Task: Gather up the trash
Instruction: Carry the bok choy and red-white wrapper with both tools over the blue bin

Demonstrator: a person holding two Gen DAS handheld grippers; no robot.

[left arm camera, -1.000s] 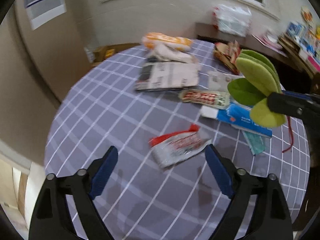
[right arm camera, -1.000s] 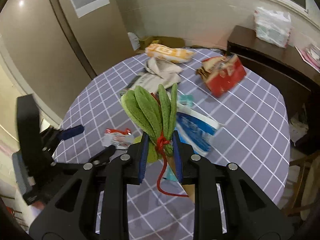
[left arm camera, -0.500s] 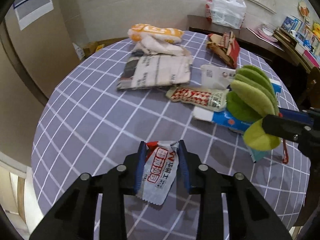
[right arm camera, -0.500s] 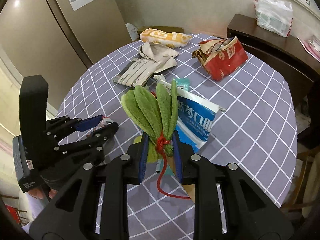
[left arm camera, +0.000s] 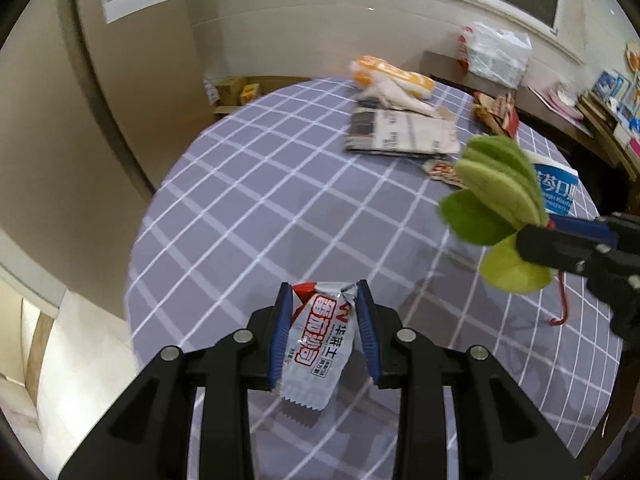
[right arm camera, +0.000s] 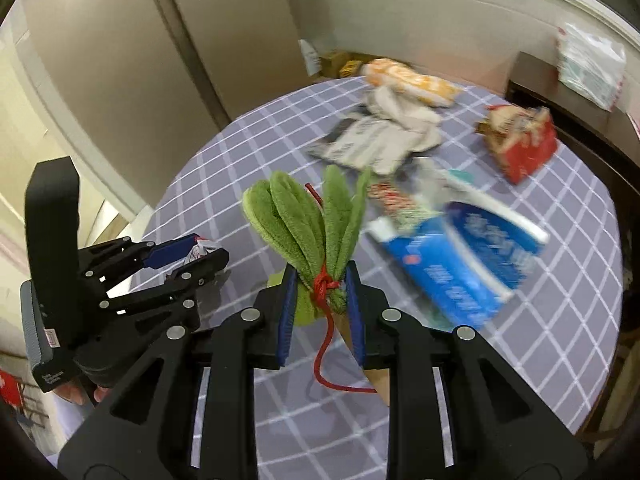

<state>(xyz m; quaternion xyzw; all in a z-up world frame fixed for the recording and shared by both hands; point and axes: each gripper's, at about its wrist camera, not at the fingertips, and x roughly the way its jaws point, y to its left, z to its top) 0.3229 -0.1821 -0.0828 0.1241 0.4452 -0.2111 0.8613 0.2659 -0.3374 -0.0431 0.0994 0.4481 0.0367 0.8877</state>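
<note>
My left gripper (left arm camera: 323, 322) is shut on a silver and red snack wrapper (left arm camera: 318, 342), lifted above the round table with its grey checked cloth (left arm camera: 256, 208). Its lower end hangs below the blue pads. My right gripper (right arm camera: 320, 298) is shut on a bundle of green felt leaves (right arm camera: 304, 220) tied with red string, held over the table. In the left wrist view that bundle (left arm camera: 496, 200) shows at the right. In the right wrist view the left gripper (right arm camera: 188, 254) sits at the left with the wrapper in it.
On the table lie a folded newspaper (left arm camera: 400, 136), an orange bag (left arm camera: 392, 74), crumpled paper (right arm camera: 404, 110), a red torn carton (right arm camera: 524, 144), a blue and white pack (right arm camera: 468, 256) and a small red-patterned wrapper (left arm camera: 444, 170). A dark sideboard (right arm camera: 560, 96) stands behind.
The left gripper closed on the snack wrapper and lifted it off the cloth, then moved left. The right gripper kept hold of the green bundle and also shifted across the table.
</note>
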